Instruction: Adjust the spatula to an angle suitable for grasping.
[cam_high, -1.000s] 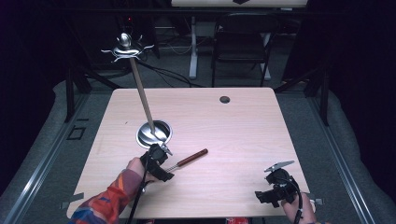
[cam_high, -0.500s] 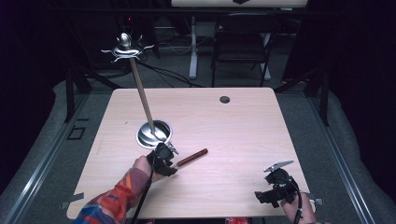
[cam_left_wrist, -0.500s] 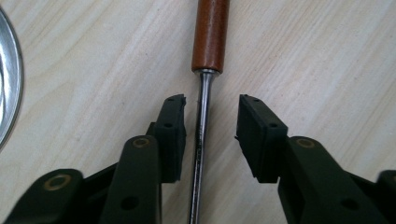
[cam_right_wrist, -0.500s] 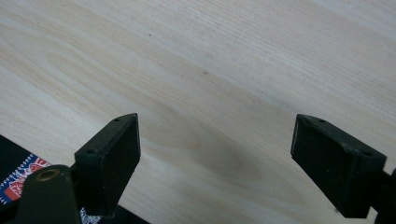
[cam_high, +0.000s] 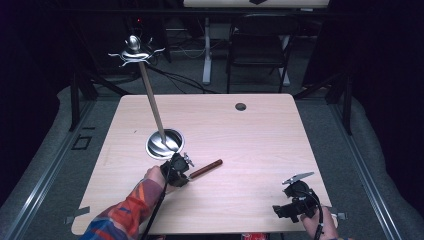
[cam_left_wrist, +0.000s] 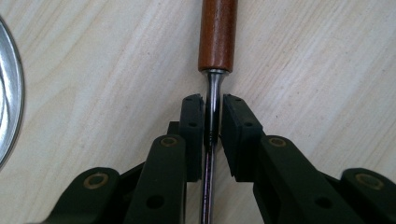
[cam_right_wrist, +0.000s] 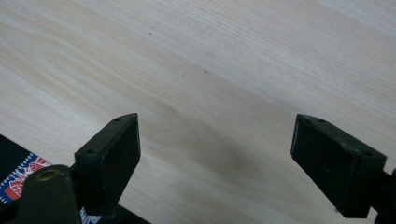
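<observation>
left gripper: jaws just closing, nearly together | right gripper: jaws wide apart

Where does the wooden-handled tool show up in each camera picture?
High view: the tool lies left of centre, beside the left gripper.
Left gripper view: its metal shaft sits between the closed jaws, handle at top centre.
Right gripper view: bare table.
Shared landmark: the round metal base.
</observation>
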